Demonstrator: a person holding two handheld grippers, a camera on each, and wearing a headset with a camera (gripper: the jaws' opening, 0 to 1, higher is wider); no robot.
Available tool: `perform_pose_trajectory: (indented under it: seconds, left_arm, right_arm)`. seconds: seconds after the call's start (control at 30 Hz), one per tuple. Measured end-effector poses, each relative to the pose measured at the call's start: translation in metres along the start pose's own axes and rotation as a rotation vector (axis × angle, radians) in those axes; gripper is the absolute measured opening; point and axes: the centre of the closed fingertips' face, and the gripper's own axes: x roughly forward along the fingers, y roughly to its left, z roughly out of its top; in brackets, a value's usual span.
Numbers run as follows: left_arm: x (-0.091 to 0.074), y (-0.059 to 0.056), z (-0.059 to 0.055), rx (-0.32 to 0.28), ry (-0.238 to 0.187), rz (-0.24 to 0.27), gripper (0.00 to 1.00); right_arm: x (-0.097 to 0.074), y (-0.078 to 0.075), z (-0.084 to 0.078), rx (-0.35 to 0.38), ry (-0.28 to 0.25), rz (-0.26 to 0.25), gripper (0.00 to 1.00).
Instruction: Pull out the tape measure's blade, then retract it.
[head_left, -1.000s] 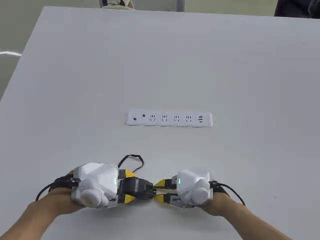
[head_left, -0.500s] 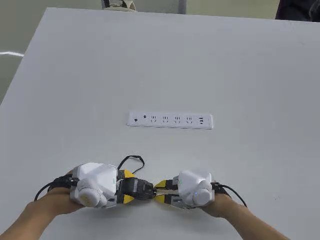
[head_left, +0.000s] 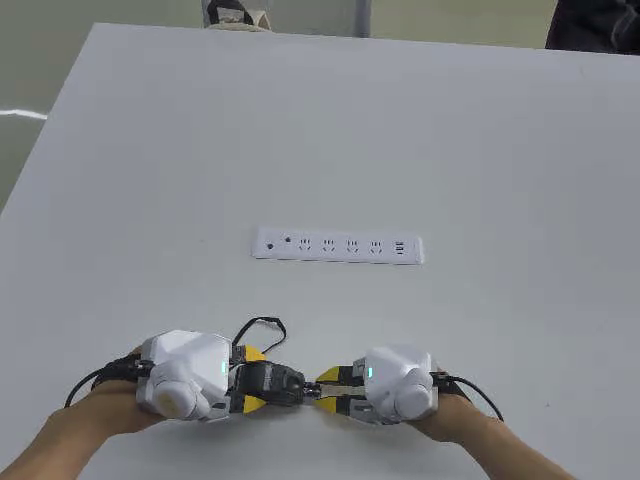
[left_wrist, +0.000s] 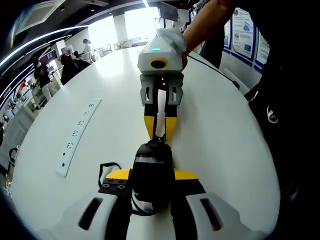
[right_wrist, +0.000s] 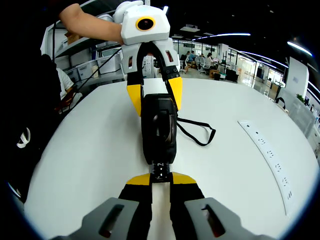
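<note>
Jaws of the left gripper (head_left: 253, 377) press in from both sides on the black case of the tape measure (head_left: 272, 381), yellow tips against its flanks, with the case's mouth facing the other gripper. Jaws of the right gripper (head_left: 328, 390) are drawn nearly together and pinch the metal hook at the end of the blade (right_wrist: 159, 171). The hook sits right at the mouth, and hardly any blade shows between hook and case. The two grippers point straight at each other, tip to tip, in one line that runs left to right across the head view, low over the table (head_left: 300, 130). Whether the case rests on the surface or hangs just above it, I cannot tell. A thin black strap (head_left: 258, 327) loops out from the case and lies on the table on the far side of the left gripper.

The left hand (head_left: 105, 398) and the right hand (head_left: 447, 405) hold the white housings from behind, forearms coming in from the lower corners of the head view and kept low near the table. The work sits close to the person's side. Open grey top stretches to the left and right along the line of the blade, and the table's left edge is well away from the left hand. A white power strip (head_left: 338, 245) lies beyond the grippers, well apart from them and parallel to their line
</note>
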Motion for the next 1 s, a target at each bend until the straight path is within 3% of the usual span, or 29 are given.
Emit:
perform_pose_trajectory:
  seconds: [0.7, 1.0]
  left_arm:
    - [0.002, 0.001, -0.004, -0.005, 0.004, -0.003, 0.24]
    - [0.001, -0.001, 0.001, -0.005, 0.006, -0.007, 0.24]
  right_arm:
    - [-0.029, 0.0, -0.018, 0.006, 0.013, -0.007, 0.09]
    - [-0.05, 0.0, -0.033, 0.01, 0.023, -0.019, 0.09]
